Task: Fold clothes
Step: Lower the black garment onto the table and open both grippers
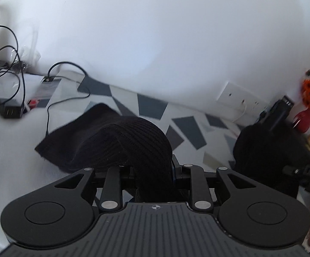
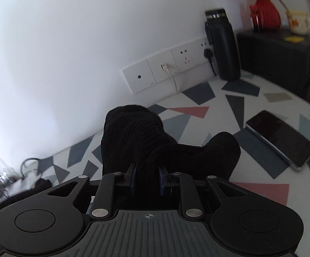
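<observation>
Both grippers' fingers are clamped on the black knit garment

table | black garment | phone | flask

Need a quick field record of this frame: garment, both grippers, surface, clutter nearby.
garment: black ribbed knit, bunched, partly lifted off the table
left gripper: shut on the knit, fabric draped over its fingers
right gripper: shut on the knit, fabric bulging past the blue pads
surface: table with a pattern of grey, blue and pink triangles
right side clutter: phone lying flat, dark bottle by the wall sockets, red vase, mug
left side clutter: black charger with tangled cables
</observation>
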